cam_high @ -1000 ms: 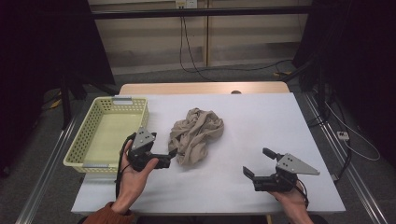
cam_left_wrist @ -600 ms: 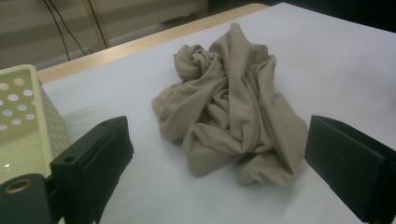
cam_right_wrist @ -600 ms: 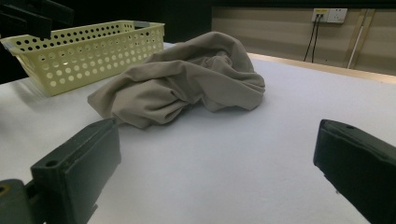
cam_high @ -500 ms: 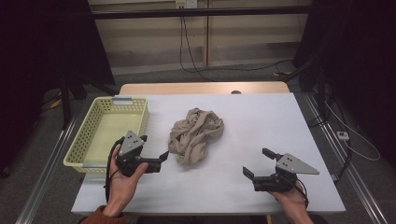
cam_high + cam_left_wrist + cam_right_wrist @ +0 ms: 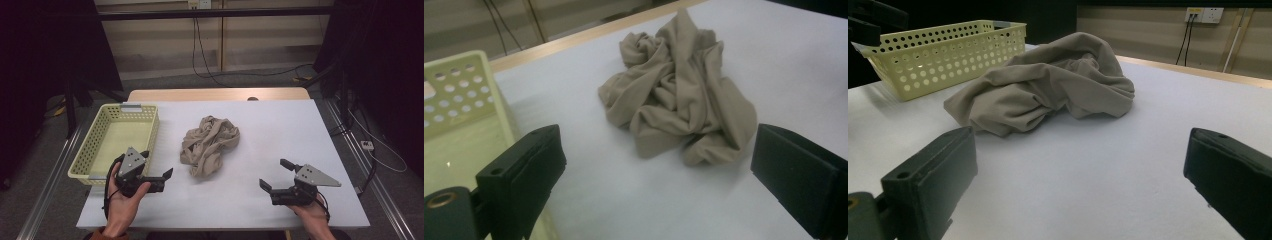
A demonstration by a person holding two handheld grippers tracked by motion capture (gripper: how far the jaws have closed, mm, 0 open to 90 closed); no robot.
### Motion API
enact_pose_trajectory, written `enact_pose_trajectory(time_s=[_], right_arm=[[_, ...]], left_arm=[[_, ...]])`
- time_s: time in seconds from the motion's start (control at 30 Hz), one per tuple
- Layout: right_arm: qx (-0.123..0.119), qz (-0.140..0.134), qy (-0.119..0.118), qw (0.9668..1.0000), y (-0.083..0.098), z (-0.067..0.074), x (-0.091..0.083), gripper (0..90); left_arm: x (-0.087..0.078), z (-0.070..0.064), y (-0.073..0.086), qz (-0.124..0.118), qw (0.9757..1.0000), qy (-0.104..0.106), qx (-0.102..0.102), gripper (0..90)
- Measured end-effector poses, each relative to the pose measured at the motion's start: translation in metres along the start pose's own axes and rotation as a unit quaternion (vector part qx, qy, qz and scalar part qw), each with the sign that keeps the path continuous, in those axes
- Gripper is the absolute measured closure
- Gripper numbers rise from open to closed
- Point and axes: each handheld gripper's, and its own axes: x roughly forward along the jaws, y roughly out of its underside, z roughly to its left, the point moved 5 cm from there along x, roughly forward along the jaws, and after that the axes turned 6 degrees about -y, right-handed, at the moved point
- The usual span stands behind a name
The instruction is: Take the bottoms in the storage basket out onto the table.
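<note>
While both claws stand apart and empty, advance your left claw (image 5: 162, 176) onto the crumpled cloth (image 5: 209, 145) just ahead. Bite a thick fold. Keep your right claw (image 5: 274, 175) wide.

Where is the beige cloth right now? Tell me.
In the high view, the beige cloth lies crumpled mid-table, right of the yellow basket, ahead of both open grippers.

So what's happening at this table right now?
A person holds a gripper in each hand at a white table. A crumpled beige cloth lies loose in the middle, untouched. The left gripper sits beside the yellow basket with its fingers open and pointed at the cloth; the right gripper rests near the front edge, also open. Neither holds anything, and the basket looks empty. A grab at the cloth looks likely next.
</note>
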Motion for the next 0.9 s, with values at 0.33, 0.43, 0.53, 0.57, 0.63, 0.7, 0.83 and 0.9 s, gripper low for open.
enact_pose_trajectory(time_s=[0.33, 0.43, 0.53, 0.57, 0.63, 0.7, 0.83, 0.9], right_arm=[[-0.001, 0.002, 0.0, 1.0, 0.0, 0.0, 0.001, 0.8], [-0.001, 0.002, 0.0, 1.0, 0.0, 0.0, 0.001, 0.8], [-0.002, 0.002, -0.001, 1.0, 0.0, 0.0, 0.001, 0.8], [-0.001, 0.002, -0.001, 1.0, 0.0, 0.0, 0.001, 0.8], [-0.002, 0.002, -0.001, 1.0, 0.0, 0.001, 0.0, 0.8], [-0.001, 0.002, -0.001, 1.0, 0.0, 0.0, 0.001, 0.8], [-0.001, 0.002, -0.001, 1.0, 0.0, 0.0, 0.001, 0.8], [-0.005, 0.002, -0.001, 1.0, 0.0, 0.001, 0.0, 0.8]], left_arm=[[-0.01, 0.003, 0.013, 0.005, 0.9999, -0.013, -0.007, 6.9], [-0.013, 0.003, 0.015, 0.003, 0.9999, -0.014, -0.005, 7.0], [-0.013, 0.004, 0.019, -0.002, 0.9998, -0.017, -0.005, 7.0], [-0.014, 0.004, 0.021, -0.01, 0.9998, -0.018, -0.003, 7.2], [-0.014, 0.005, 0.024, -0.011, 0.9997, -0.021, -0.006, 7.9], [-0.014, 0.007, 0.027, -0.007, 0.9997, -0.02, -0.015, 7.9], [-0.015, 0.005, 0.035, -0.001, 0.9997, -0.016, -0.017, 7.0], [-0.015, 0.006, 0.039, -0.003, 0.9996, -0.027, -0.012, 7.0]])
